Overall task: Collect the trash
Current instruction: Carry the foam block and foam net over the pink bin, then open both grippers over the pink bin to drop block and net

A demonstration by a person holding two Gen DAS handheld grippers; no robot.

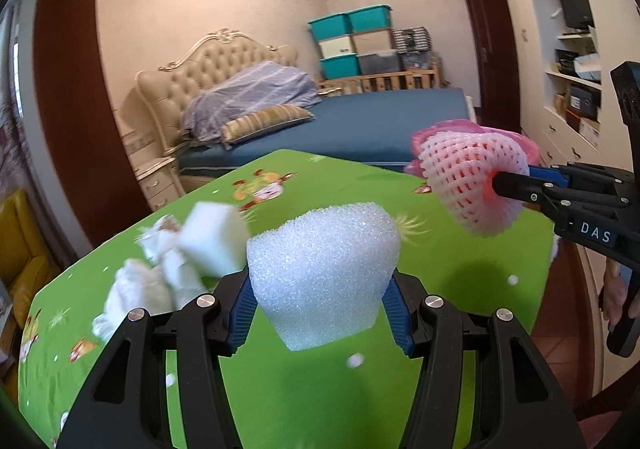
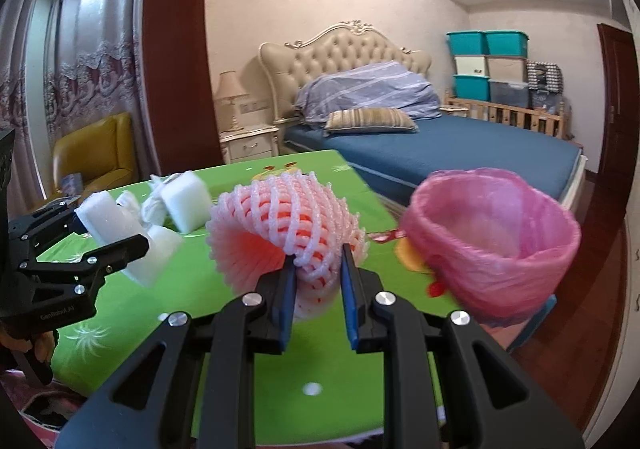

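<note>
Foam chunk [image 1: 324, 281] clamped in L gripper [image 1: 320, 313] pads.

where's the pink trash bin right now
In the right wrist view, the pink-lined bin stands at the right edge of the green table, beside the foam net.

- The left wrist view looks forward and slightly down along the left hand-held gripper [image 1: 320, 289], close above the green surface [image 1: 300, 389], facing the bed [image 1: 360, 121].
- The right wrist view looks the same way along the right hand-held gripper [image 2: 318, 281], equally close.
- Both share the surface, the bed and the teal storage boxes [image 2: 486, 43]; each view catches the other hand-held gripper at its edge.
</note>
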